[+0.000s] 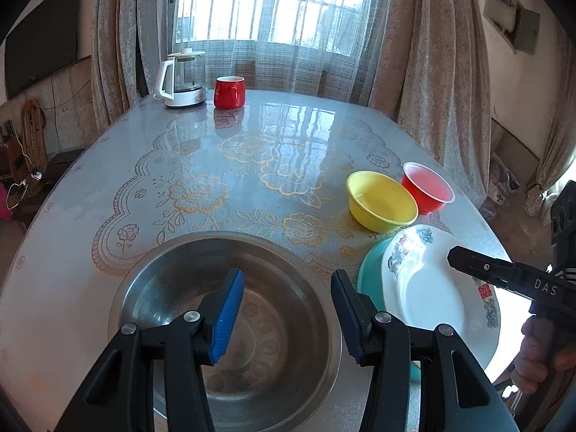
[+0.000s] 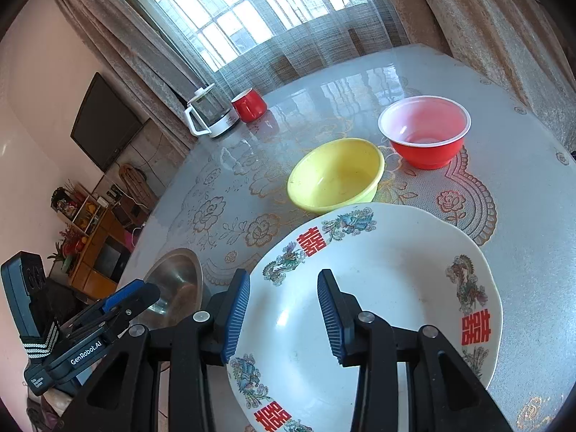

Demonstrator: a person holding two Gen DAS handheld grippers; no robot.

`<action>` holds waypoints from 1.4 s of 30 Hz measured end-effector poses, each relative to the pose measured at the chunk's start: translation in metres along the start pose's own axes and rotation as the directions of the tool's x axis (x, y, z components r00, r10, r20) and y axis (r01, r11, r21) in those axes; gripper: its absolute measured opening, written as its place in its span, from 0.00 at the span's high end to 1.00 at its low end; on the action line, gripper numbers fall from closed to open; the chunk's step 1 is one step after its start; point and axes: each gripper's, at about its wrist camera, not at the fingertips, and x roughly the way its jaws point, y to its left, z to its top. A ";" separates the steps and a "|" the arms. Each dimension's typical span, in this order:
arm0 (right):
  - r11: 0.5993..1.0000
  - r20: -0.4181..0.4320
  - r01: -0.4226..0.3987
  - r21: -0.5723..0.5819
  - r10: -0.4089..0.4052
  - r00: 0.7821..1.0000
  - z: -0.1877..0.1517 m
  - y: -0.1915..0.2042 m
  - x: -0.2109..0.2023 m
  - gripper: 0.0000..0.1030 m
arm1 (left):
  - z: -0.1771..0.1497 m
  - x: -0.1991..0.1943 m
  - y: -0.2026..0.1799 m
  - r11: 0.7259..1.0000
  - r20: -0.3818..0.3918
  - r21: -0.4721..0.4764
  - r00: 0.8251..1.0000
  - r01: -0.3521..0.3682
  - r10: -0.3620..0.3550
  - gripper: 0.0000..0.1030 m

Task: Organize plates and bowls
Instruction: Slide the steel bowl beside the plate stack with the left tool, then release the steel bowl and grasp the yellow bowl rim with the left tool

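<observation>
Table (image 1: 108, 187) by the window, glossy patterned cover. Left gripper (image 1: 288, 309) hung over a steel basin (image 1: 151, 288) near the front edge; jaws stood partly apart, nothing between them, pads clear of the metal. Right gripper (image 2: 284, 316) hung over a white plate (image 2: 396, 288) with red characters and dragon print; jaws moderately apart, empty, not touching the china as far as could be told.

In the left view the white plate sat on top of a teal dish (image 1: 370, 270), just right of the basin. Behind the plate, a yellow bowl (image 2: 334, 176) and, beside it, a red plastic bowl (image 2: 424, 133) with a white inside. A kettle (image 1: 183, 79) and red mug (image 1: 229, 91) stood well apart at the far edge.

Handling, judged: the plate looked like glazed ceramic, so stiff, fairly heavy, slick, and liable to chip. Best taken at the rim, one pad above and one below, on the near edge. The basin is probably light and rigid but slippery; grip its rolled lip. The red bowl looked thin and would flex if squeezed hard. The yellow bowl seemed sturdier plastic; its wall near the rim would serve.
</observation>
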 end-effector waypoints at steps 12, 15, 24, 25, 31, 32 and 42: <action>0.999 -0.022 0.035 0.019 -0.035 0.999 0.017 -0.016 0.009 0.62 | 0.019 0.024 -0.008 0.999 -0.017 0.028 0.999 0.035 -0.035 0.45; 0.999 -0.025 0.038 0.029 -0.037 0.999 0.022 -0.021 0.010 0.62 | 0.024 0.031 -0.011 0.999 -0.023 0.033 0.999 0.036 -0.035 0.45; 0.996 -0.025 0.042 0.077 -0.040 0.999 0.040 -0.035 0.012 0.62 | 0.038 0.053 -0.024 0.997 -0.081 0.030 0.994 0.076 -0.073 0.45; 0.996 -0.025 0.042 0.079 -0.040 0.999 0.042 -0.035 0.011 0.62 | 0.040 0.054 -0.025 0.997 -0.082 0.027 0.994 0.078 -0.076 0.45; 0.992 -0.015 0.036 0.124 -0.035 0.999 0.055 -0.045 0.013 0.62 | 0.046 0.065 -0.029 0.996 -0.100 0.011 0.991 0.085 -0.083 0.47; 0.991 -0.014 0.036 0.129 -0.035 0.999 0.057 -0.046 0.013 0.62 | 0.047 0.066 -0.029 0.996 -0.099 0.011 0.992 0.083 -0.082 0.47; 0.981 -0.033 0.050 0.189 -0.044 0.998 0.070 -0.065 0.030 0.62 | 0.067 0.083 -0.029 0.990 -0.113 -0.056 0.984 0.130 -0.135 0.53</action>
